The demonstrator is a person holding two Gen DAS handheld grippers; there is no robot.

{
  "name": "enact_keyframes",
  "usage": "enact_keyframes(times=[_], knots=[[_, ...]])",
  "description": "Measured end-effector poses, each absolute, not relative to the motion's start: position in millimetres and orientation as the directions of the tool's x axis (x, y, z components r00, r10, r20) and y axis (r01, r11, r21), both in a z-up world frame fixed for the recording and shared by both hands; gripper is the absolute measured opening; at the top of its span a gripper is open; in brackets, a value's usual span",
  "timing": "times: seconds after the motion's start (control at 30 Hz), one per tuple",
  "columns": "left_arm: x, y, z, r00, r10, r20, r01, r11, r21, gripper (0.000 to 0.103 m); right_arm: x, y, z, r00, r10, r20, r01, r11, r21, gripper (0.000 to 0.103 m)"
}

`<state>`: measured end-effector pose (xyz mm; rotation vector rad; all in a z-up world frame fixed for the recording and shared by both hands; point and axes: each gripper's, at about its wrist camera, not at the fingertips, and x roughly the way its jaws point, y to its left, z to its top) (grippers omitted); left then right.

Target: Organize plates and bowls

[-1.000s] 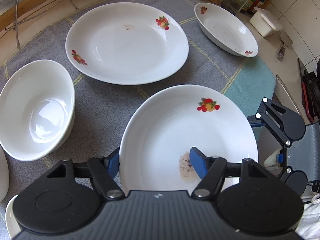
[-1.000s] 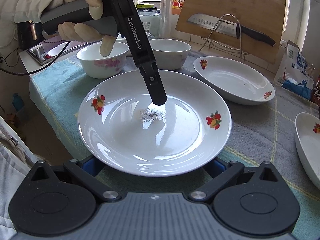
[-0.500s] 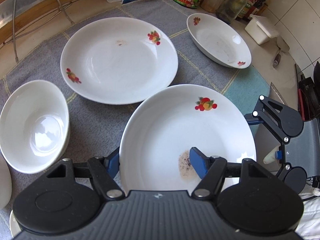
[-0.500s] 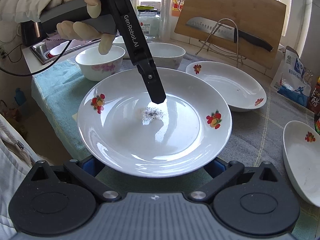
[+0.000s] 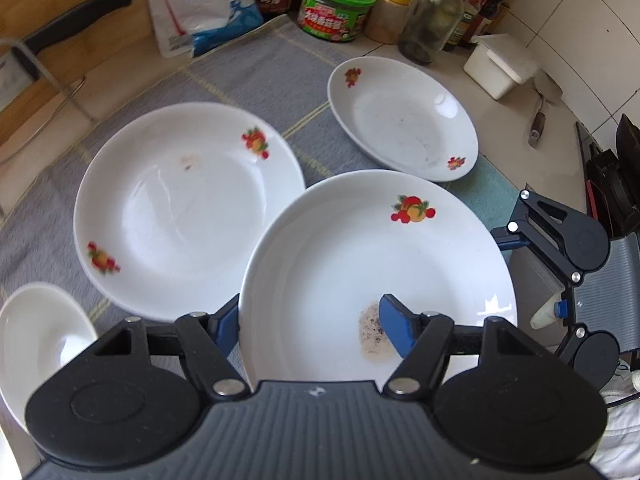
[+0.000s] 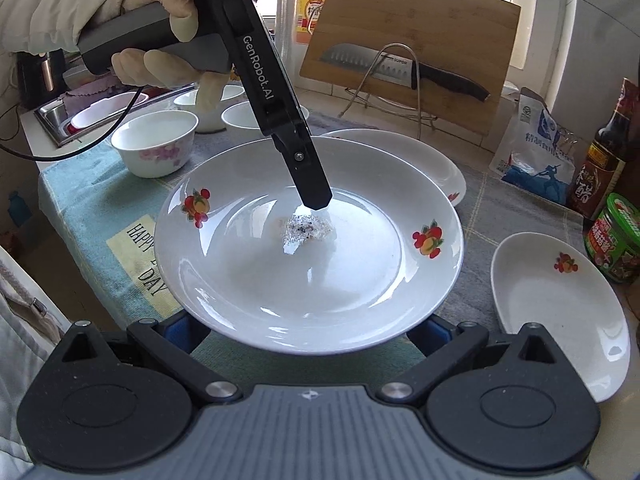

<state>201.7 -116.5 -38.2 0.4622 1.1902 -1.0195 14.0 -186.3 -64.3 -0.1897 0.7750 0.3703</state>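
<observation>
A white plate (image 5: pixel 360 260) with fruit prints and a dark smear in its well hangs above the cloth. My left gripper (image 5: pixel 310 320) is shut on its rim, one blue pad inside the well, the other below the edge. In the right wrist view that plate (image 6: pixel 280 280) fills the middle, with the left gripper's finger (image 6: pixel 316 196) reaching down into it. My right gripper (image 6: pixel 306 332) stands open, jaws spread wide under the near rim. A second fruit plate (image 5: pixel 188 208) lies left of the held one, and an oval dish (image 5: pixel 404 120) lies behind it. A white bowl (image 5: pixel 36 340) sits at the lower left.
Several small bowls (image 6: pixel 156 140) stand at the counter's left end by a steel tray (image 6: pixel 80 116). A knife on a wire rack (image 6: pixel 400 68) leans at a cutting board. A salt bag (image 5: pixel 200 4), jars (image 5: pixel 336 8), bottles and a white box (image 5: pixel 500 64) line the back.
Both grippers have carried the held plate up and toward the back right. Its left edge now overlaps the second plate, and the bowl has slid to the lower left corner.
</observation>
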Motion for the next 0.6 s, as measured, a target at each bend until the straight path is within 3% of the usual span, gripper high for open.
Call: enact_keyframes(times=[0.6], knots=[[212,-229,-32,-0.032,-0.411,-0.911,0.928,0.327,-0.180,0.070,2,-247,-58,0.702,0.107,-0.704,-0.211,0.975,-0.062,0.103]])
